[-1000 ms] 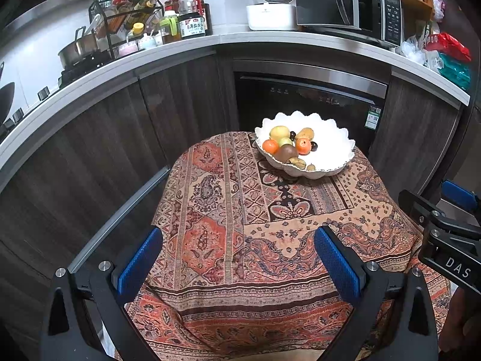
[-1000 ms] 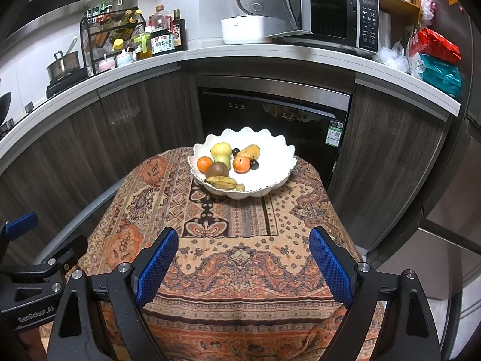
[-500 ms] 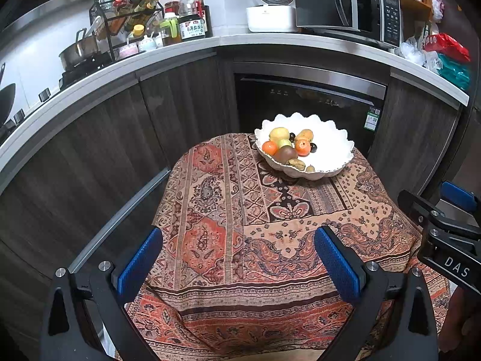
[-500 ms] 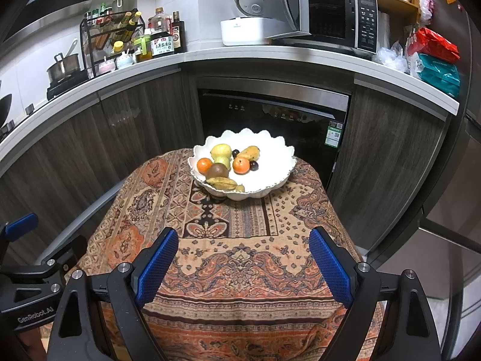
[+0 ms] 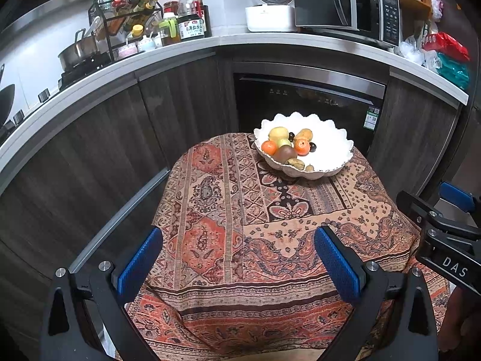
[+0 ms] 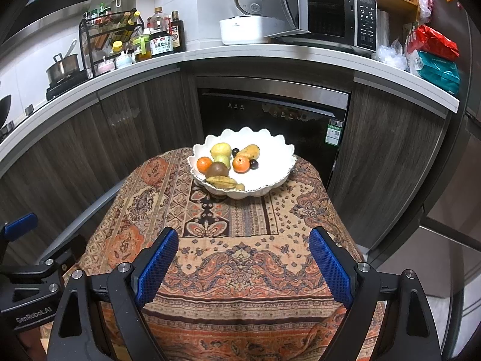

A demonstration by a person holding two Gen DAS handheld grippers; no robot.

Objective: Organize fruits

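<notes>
A white scalloped bowl [image 5: 330, 156] [image 6: 270, 168] stands at the far end of a small table covered with a patterned cloth [image 5: 240, 225] [image 6: 240, 240]. In the bowl lie several fruits: two oranges [image 6: 204, 164], a yellow pear [image 6: 221, 149], a brown round fruit [image 6: 218, 169], a mango [image 6: 249, 151], dark plums [image 6: 254, 164] and a banana [image 6: 222, 182]. My left gripper [image 5: 237, 258] hangs open over the near end of the cloth, nothing between its blue pads. My right gripper [image 6: 243, 261] is open too, well short of the bowl and empty.
Dark cabinets and a built-in oven [image 6: 270, 114] curve behind the table. On the counter are a bottle rack [image 6: 114, 42], a rice cooker [image 6: 243, 27], a microwave [image 6: 324, 18] and bags [image 6: 436, 57]. The other gripper shows at each view's side edge.
</notes>
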